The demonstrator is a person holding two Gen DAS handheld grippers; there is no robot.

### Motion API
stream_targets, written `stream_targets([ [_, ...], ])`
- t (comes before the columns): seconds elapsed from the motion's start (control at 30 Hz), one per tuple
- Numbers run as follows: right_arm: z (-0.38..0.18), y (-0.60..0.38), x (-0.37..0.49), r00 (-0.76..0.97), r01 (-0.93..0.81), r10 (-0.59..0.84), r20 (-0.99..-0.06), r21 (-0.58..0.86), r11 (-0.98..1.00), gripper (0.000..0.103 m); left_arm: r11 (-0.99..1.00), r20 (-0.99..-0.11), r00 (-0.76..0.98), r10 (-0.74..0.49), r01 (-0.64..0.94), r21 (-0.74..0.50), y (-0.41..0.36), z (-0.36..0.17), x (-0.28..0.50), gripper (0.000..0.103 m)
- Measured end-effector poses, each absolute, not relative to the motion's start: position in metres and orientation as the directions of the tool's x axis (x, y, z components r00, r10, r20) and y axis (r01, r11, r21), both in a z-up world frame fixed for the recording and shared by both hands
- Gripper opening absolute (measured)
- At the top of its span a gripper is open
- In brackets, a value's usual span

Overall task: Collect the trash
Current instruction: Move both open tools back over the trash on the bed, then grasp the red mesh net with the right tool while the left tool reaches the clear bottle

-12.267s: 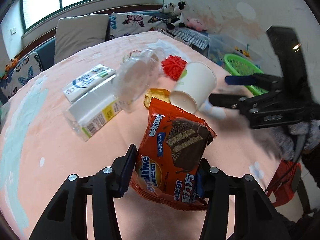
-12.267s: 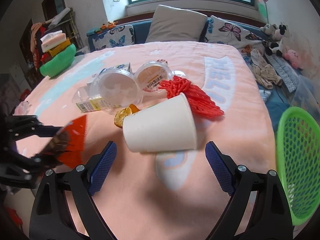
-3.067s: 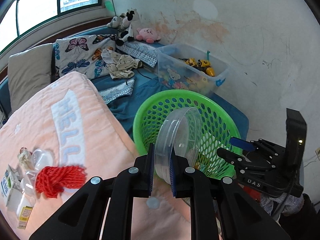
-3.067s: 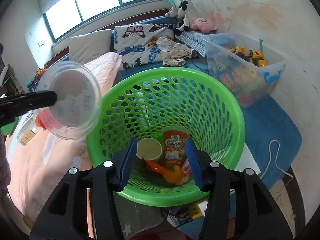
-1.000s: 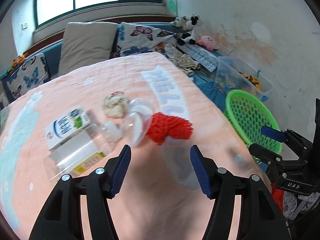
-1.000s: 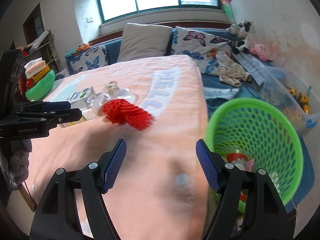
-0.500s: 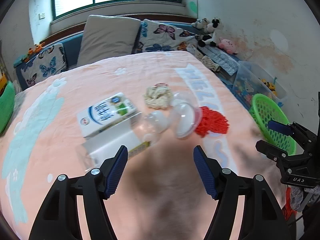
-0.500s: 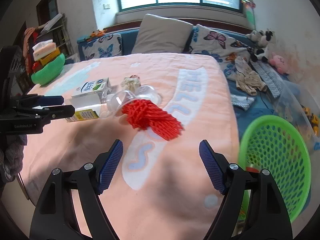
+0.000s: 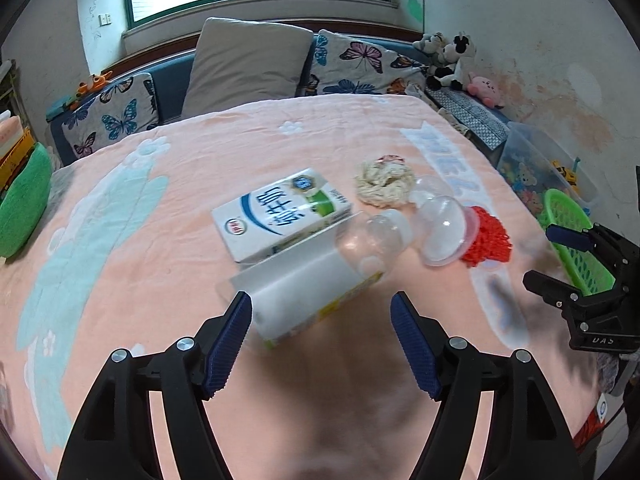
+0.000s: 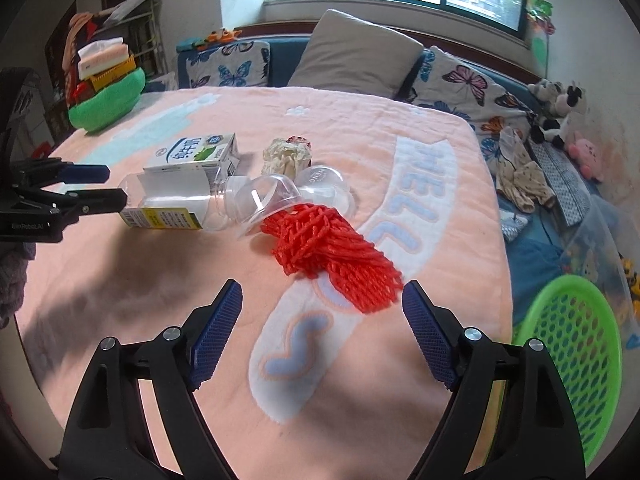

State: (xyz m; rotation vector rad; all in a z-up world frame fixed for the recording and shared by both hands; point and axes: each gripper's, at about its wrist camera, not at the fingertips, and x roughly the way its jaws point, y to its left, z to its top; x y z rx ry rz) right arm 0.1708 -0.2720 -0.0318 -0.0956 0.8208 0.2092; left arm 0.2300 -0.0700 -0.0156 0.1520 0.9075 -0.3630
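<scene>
- Left gripper (image 9: 320,340), jaws opening and empty; clear bottle (image 9: 316,280) at frame centre, its base just above the fingertips.
- Right gripper (image 10: 320,328), jaws opening, empty; red net (image 10: 328,256) just above, mid-frame.

Grey pillow (image 9: 248,64), butterfly cushions (image 9: 360,64), and what look like plush toys (image 9: 452,60).

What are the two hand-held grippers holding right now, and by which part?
Nothing. The left hand-held gripper is opening near a clear plastic bottle, not gripping it. The right hand-held gripper is opening just short of the red foam net.
</scene>
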Motion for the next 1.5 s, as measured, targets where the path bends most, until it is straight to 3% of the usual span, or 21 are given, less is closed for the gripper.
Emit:
stream_targets([
  [1.2,-0.076,-0.255,0.238,0.575,-0.393,0.171,-0.8,-0.087,0.915,0.085,0.852,-0.84,0.473,-0.267,0.523,0.024,-0.082,-0.04,0.274,0.08],
  [1.5,-0.074,-0.258,0.237,0.586,-0.382,0.176,-0.791,-0.078,0.921,0.065,0.838,-0.854,0.461,-0.242,0.543,0.057,-0.077,-0.044,0.28,0.081],
])
